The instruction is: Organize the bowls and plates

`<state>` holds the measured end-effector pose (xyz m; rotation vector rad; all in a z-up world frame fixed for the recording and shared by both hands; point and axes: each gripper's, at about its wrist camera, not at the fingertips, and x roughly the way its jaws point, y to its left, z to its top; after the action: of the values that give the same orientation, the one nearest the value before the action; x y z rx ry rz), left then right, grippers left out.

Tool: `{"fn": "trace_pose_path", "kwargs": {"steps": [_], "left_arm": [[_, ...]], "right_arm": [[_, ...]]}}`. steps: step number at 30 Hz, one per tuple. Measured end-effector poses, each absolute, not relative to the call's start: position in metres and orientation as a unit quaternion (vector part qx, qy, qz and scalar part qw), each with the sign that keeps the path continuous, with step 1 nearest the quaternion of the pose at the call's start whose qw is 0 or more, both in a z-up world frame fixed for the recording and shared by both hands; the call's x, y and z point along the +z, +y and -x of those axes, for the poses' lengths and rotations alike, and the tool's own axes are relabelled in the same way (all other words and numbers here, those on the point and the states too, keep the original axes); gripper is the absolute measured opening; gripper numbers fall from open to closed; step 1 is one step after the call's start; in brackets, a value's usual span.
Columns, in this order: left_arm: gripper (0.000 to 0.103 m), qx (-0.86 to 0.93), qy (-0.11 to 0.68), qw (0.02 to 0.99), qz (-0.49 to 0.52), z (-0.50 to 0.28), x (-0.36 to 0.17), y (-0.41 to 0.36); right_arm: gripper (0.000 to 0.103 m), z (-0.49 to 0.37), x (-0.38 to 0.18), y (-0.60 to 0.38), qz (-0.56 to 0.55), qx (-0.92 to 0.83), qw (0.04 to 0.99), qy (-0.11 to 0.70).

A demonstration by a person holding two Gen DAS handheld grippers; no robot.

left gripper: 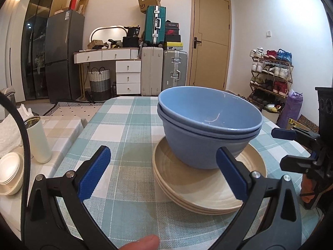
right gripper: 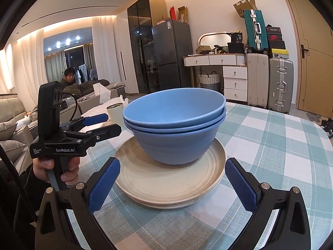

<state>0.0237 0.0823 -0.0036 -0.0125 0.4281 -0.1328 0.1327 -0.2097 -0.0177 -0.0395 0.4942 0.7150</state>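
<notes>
Nested blue bowls (left gripper: 208,133) (right gripper: 177,129) stand on a stack of cream plates (left gripper: 210,189) (right gripper: 172,183) on the checked tablecloth. My left gripper (left gripper: 164,170) is open and empty, its pads just in front of the plates' left side. It also shows in the right wrist view (right gripper: 104,125) at the left, open. My right gripper (right gripper: 172,185) is open and empty, its pads on either side of the plate stack's near edge. It shows at the right edge of the left wrist view (left gripper: 285,148), open.
A side surface to the left holds a white tumbler (left gripper: 38,139) (right gripper: 115,111), stacked white bowls (left gripper: 10,170) and crumpled paper. The checked table (left gripper: 124,125) (right gripper: 270,145) extends beyond the stack. Suitcases, drawers, a fridge and a shoe rack stand further back.
</notes>
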Motion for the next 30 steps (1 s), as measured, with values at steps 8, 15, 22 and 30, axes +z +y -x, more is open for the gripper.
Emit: {"fn": "trace_pose_path", "kwargs": {"steps": [8, 15, 22, 30], "left_arm": [[0.101, -0.071, 0.209, 0.975, 0.004, -0.025, -0.006, 0.083], [0.101, -0.075, 0.206, 0.976, 0.008, -0.025, -0.007, 0.083], [0.101, -0.073, 0.203, 0.976, 0.001, -0.018, -0.005, 0.079], [0.101, -0.073, 0.199, 0.977, -0.002, -0.016, -0.006, 0.077]], "right_arm": [[0.103, -0.133, -0.016, -0.212, 0.017, 0.341, 0.911, 0.231], [0.103, -0.129, -0.016, -0.211, 0.026, 0.339, 0.914, 0.222], [0.103, -0.128, -0.015, -0.216, 0.015, 0.341, 0.914, 0.218], [0.103, -0.125, -0.015, -0.214, 0.022, 0.338, 0.916, 0.214]]}}
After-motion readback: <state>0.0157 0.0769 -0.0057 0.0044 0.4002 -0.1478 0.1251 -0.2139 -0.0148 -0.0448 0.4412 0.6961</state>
